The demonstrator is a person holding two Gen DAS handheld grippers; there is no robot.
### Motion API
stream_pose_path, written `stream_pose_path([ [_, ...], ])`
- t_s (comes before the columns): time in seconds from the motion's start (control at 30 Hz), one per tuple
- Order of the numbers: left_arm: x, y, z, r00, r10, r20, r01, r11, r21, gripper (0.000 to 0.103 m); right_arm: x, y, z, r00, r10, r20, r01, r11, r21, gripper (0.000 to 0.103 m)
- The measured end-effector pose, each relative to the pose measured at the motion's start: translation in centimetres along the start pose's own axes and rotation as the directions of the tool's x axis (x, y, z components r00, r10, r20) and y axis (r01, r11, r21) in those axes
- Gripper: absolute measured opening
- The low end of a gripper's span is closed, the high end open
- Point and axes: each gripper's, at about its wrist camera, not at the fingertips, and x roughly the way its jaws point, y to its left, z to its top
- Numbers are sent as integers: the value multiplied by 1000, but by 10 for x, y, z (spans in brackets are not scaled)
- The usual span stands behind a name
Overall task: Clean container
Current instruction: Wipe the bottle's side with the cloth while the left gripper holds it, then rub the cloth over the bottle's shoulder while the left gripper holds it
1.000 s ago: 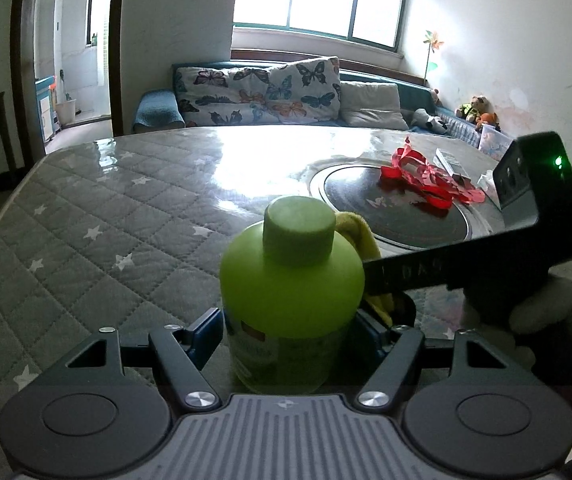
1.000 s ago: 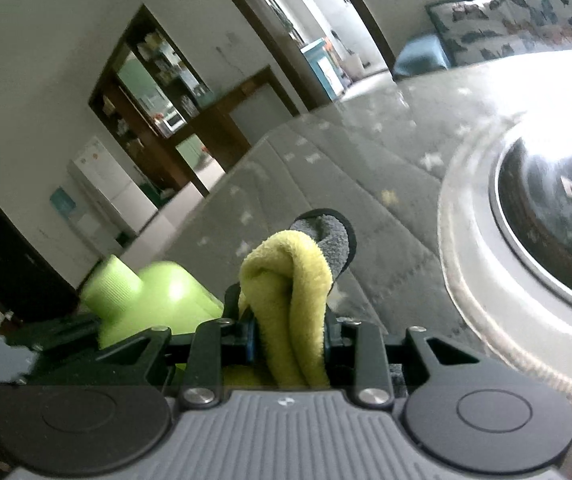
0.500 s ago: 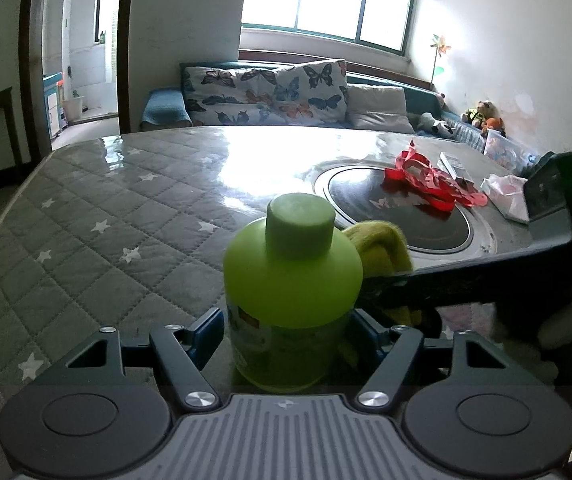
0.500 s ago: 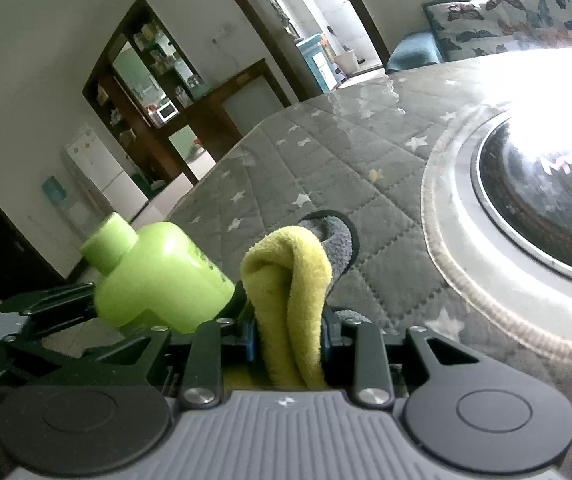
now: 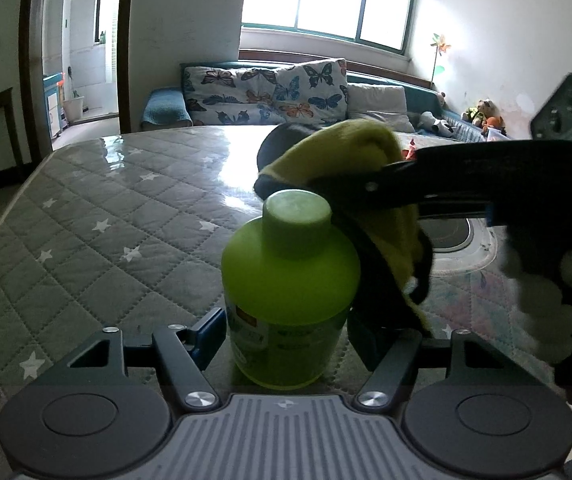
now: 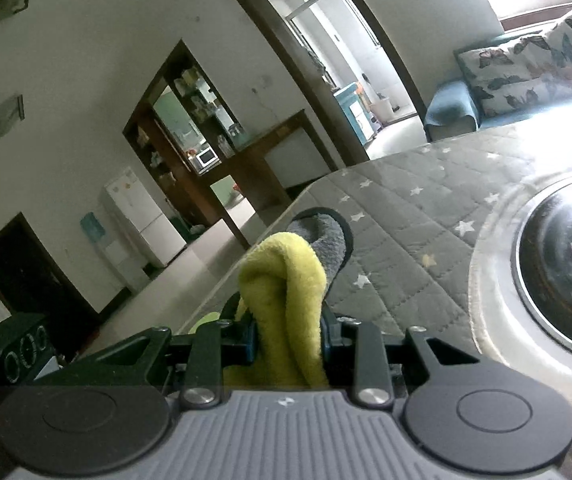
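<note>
The bottle (image 5: 289, 292) stands upright on the table (image 5: 98, 216), and it is the landmark here. The left gripper (image 5: 286, 336) clamps its lower body from both sides, the jaws narrow against the label. The right gripper (image 6: 286, 344) is closed tight on a folded yellow cloth (image 6: 286, 304) with a grey side. In the left wrist view the cloth (image 5: 349, 148) hangs just behind and to the right of the bottle's cap (image 5: 297, 220), touching or almost touching it; I cannot tell which. A gloved hand (image 5: 541, 288) holds the right gripper, to the right of the bottle. Further right behind the bottle is a round black cooktop (image 6: 565, 264).
</note>
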Motion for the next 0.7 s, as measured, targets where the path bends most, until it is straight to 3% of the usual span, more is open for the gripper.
stream_pose_path([
  [0.27, 1, 0, 0, 1000, -2, -3, 2, 1000, 0, 70, 29, -15, 5, 999, -11, -48, 14, 999, 51, 28],
  [0.47, 0, 1, 0, 1000, 1, -4, -1, 1000, -2, 71, 39, -33, -11, 995, -5, -95, 16, 993, 116, 28],
  [0.7, -4, 3, -2, 1000, 8, -5, -8, 1000, -7, 71, 41, -35, -22, 991, -29, -130, 43, 994, 99, 28],
])
